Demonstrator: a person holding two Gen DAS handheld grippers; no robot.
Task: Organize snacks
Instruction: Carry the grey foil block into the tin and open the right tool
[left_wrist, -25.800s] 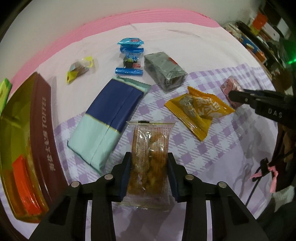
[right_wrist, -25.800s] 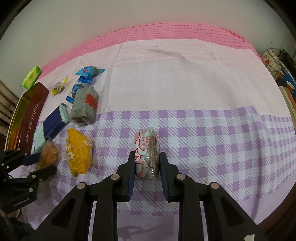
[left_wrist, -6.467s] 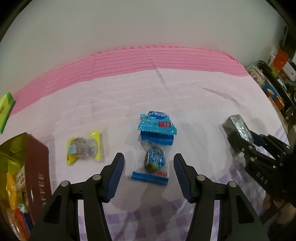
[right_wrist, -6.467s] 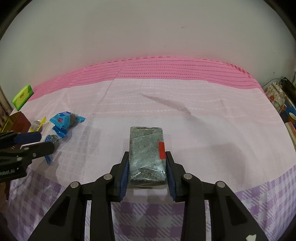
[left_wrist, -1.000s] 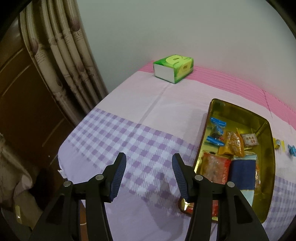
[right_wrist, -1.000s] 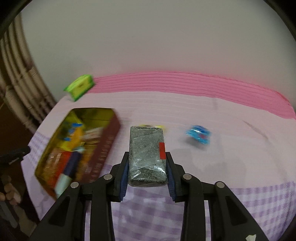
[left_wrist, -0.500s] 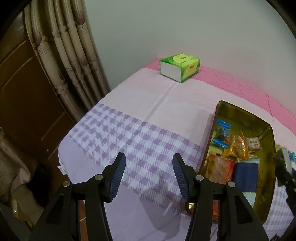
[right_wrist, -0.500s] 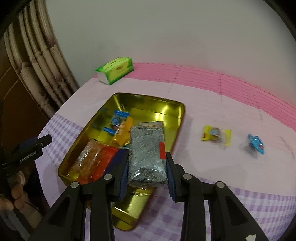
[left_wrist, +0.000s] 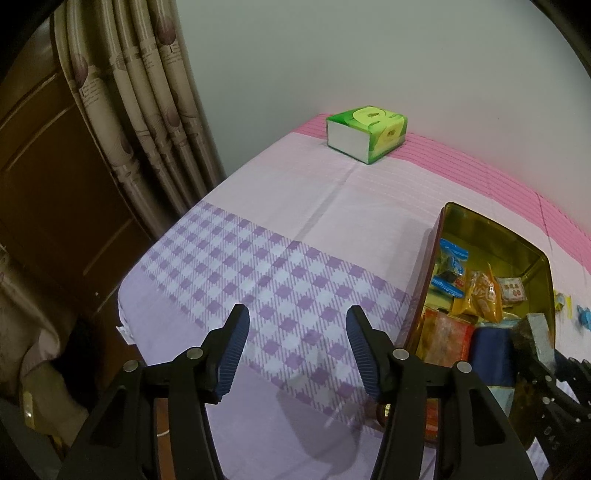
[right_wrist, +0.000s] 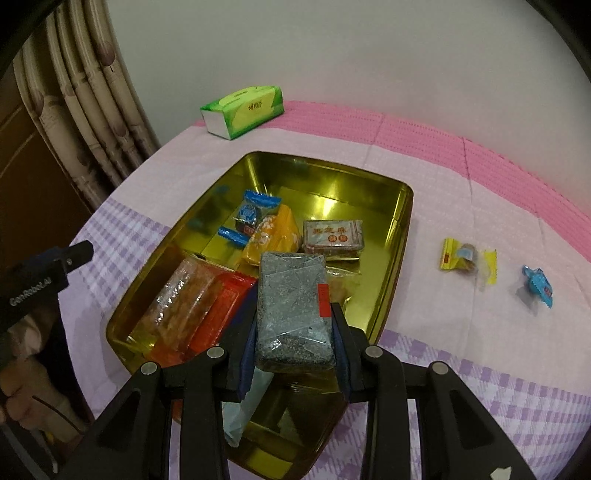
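Holding a grey snack block (right_wrist: 291, 310) tight between its two fingers, the right gripper (right_wrist: 293, 332) hangs over the near end of the gold tin (right_wrist: 402, 221). The block has a small red sticker on one edge and is wrapped in clear plastic. Inside the tin lie a blue candy pack (right_wrist: 255, 212), an orange bag (right_wrist: 273, 236), a brown square pack (right_wrist: 332, 234), a red pack (right_wrist: 221, 314) and a clear bag of orange bits (right_wrist: 177, 299). A dark blue pack (left_wrist: 491, 354) shows in the tin too, seen from the left wrist view. Two more snacks sit on the pink cloth (right_wrist: 461, 206) to the right of the tin: a yellow candy (right_wrist: 467, 258) and, a bit farther away, a small blue candy (right_wrist: 537, 284). The left gripper (left_wrist: 295, 347) is wide open with nothing in it, and it hangs over the purple checks (left_wrist: 258, 280) just left of the tin. A green tissue box (left_wrist: 367, 133) rests at the far edge by the wall, near the curtain (left_wrist: 140, 110).
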